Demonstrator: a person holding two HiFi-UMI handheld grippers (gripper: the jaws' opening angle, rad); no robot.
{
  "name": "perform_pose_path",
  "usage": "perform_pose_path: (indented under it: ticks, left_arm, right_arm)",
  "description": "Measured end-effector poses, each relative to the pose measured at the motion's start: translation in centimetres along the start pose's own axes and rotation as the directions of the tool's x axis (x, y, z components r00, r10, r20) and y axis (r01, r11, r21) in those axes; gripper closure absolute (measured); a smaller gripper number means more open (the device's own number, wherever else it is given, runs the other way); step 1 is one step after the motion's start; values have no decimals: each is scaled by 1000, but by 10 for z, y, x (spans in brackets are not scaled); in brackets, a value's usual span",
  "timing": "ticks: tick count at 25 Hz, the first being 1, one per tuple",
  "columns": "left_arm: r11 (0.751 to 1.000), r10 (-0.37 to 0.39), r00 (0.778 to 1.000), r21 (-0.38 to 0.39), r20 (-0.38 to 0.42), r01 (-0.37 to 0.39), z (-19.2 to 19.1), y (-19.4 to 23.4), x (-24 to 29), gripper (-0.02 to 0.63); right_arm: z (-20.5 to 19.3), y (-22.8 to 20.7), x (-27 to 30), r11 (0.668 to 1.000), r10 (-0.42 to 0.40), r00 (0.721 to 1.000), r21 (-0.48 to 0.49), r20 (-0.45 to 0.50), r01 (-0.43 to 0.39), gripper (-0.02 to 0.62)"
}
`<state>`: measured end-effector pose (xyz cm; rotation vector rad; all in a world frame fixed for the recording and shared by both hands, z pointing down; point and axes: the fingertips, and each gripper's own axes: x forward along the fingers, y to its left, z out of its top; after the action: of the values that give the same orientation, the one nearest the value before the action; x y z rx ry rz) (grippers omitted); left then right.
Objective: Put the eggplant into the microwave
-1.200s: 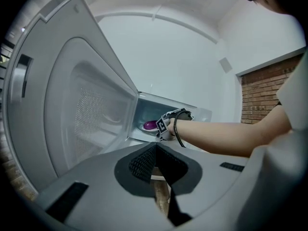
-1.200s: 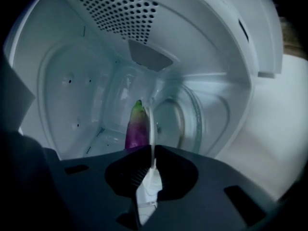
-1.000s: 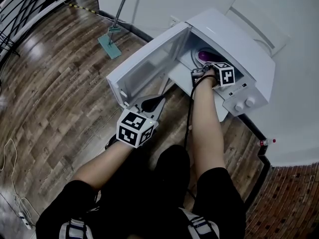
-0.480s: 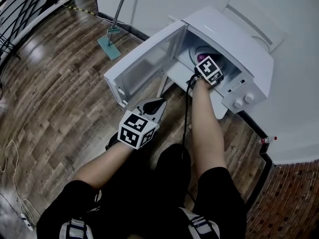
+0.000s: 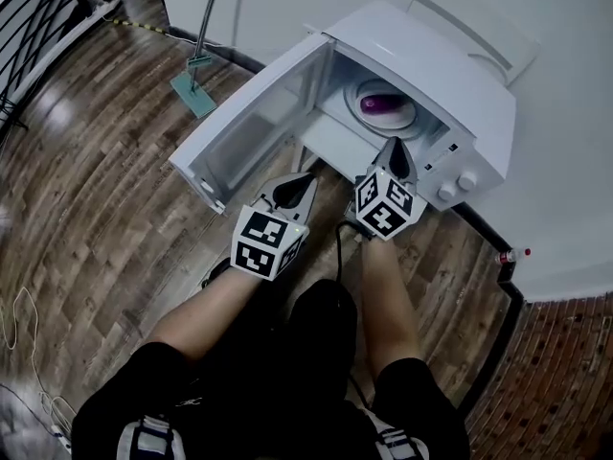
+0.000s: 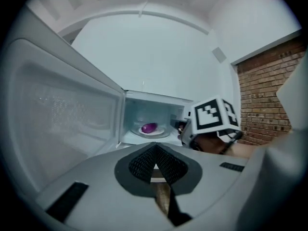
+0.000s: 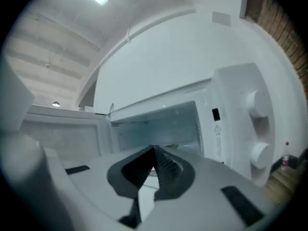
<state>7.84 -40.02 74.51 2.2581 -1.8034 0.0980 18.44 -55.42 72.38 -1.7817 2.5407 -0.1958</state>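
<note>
A purple eggplant [image 5: 378, 104] lies on the round glass plate [image 5: 402, 118] inside the white microwave [image 5: 431, 56], whose door [image 5: 249, 132] stands swung open to the left. My right gripper [image 5: 396, 151] is shut and empty, just outside the cavity mouth and apart from the eggplant. My left gripper [image 5: 305, 178] is shut too, holding nothing, in front of the open door. In the left gripper view the eggplant [image 6: 149, 127] shows deep in the cavity beyond my shut left gripper [image 6: 154, 146]. The right gripper view has its shut tips [image 7: 155, 150] before the cavity; the eggplant is hidden there.
The microwave sits on a wooden floor [image 5: 105, 199] against a white wall. Two knobs [image 7: 257, 102] are on its right panel. A mop [image 5: 196, 75] leans at the back left, a railing [image 5: 29, 27] beyond it. A small bottle [image 5: 512, 254] stands by the brick wall [image 5: 565, 381].
My right gripper has pulled back out of the microwave and rolled, leaving the eggplant on the plate. My left gripper has edged a little toward the microwave.
</note>
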Motion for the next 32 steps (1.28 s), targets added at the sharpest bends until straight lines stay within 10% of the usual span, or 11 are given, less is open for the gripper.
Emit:
perform_pose_path:
  ticks: [6, 19, 32]
  left_arm:
    - [999, -43, 999, -14, -15, 43, 82, -20, 8, 606]
    - [997, -68, 997, 42, -38, 70, 410, -90, -79, 606]
    - [995, -54, 999, 79, 8, 53, 477, -133, -125, 606]
  right_arm:
    - [88, 30, -56, 993, 89, 996, -73, 14, -88, 583]
    - [404, 68, -152, 995, 84, 992, -44, -89, -88, 583]
    - [481, 68, -203, 991, 125, 992, -47, -18, -125, 583]
